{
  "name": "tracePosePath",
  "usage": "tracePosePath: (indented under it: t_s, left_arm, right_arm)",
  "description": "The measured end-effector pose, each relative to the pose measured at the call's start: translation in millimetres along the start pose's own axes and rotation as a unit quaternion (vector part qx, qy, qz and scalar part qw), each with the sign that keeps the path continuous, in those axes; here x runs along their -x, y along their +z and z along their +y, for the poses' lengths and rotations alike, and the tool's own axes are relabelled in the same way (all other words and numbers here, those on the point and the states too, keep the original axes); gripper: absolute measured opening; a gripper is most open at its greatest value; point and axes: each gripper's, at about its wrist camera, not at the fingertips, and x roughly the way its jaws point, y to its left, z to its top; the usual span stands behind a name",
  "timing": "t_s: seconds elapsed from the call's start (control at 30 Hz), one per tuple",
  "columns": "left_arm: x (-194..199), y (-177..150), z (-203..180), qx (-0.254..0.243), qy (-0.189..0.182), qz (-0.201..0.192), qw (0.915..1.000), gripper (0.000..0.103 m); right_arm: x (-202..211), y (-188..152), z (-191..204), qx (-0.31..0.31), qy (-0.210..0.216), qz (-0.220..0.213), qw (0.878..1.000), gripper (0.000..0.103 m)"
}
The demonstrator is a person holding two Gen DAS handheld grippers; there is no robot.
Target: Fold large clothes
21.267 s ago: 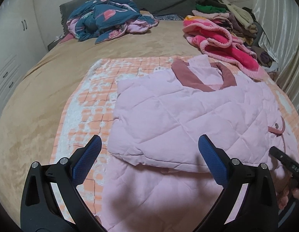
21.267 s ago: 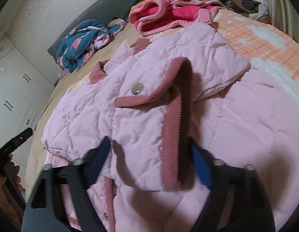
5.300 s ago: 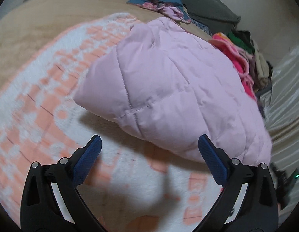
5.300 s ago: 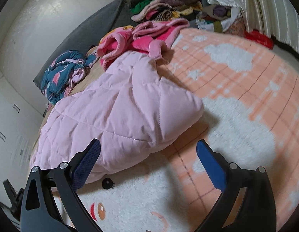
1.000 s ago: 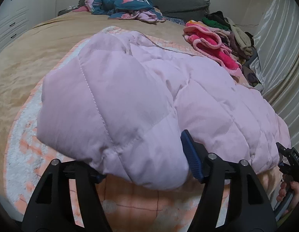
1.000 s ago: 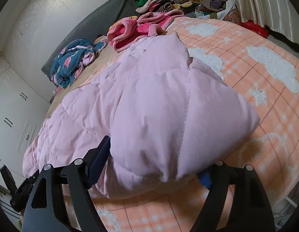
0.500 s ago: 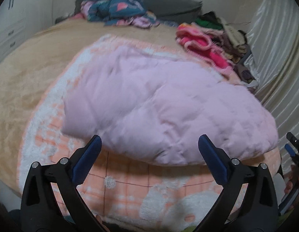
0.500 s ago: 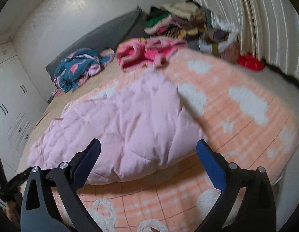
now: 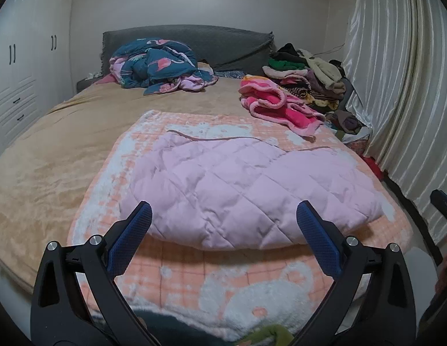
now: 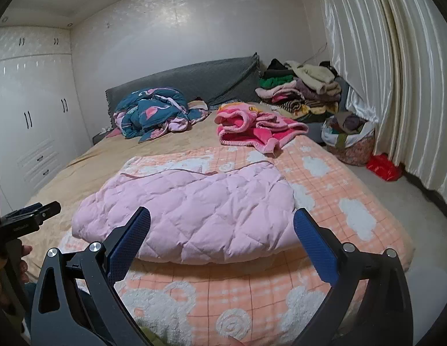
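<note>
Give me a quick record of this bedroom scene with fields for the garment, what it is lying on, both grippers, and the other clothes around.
garment: pink quilted jacket, folded into a flat bundle
surface: orange-and-white blanket on the bed
left gripper: open, empty, apart from the jacket
right gripper: open, empty
other clothes: pink fleece garment, teal patterned bundle, stacked clothes pile

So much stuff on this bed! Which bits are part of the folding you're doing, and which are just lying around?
In the job: pink quilted jacket, folded on the orange blanket; left gripper and right gripper, both open.

Lying about: blue flamingo bedding, pink fleece, clothes pile.
</note>
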Motion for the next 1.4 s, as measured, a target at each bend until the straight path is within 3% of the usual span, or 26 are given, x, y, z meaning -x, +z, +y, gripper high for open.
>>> tracePosePath:
  t_s: [0.27,0.5,0.8,1.4]
  left_arm:
    - [-1,-30,-4,0.002,-0.007,0.03,0.9995,0.094]
    - [4,-51,-19,-0.013,-0.027,0.047,0.9984,0.094]
    - [8,-58,-30,-0.028,-0.027,0.05,0.998,0.094]
    - [7,-63,-29,-0.03,-0.033,0.054,0.9975,0.094]
  right_arm:
    - [12,-27,27,0.02,0.001,-0.005,1.0,0.099]
    - [12,-47,39,0.031,0.016,0.02,0.999,0.099]
    - [3,-61,43,0.021,0.023,0.05,0.998,0.099]
    - [9,-62,41,0.022,0.026,0.048,0.998,0.099]
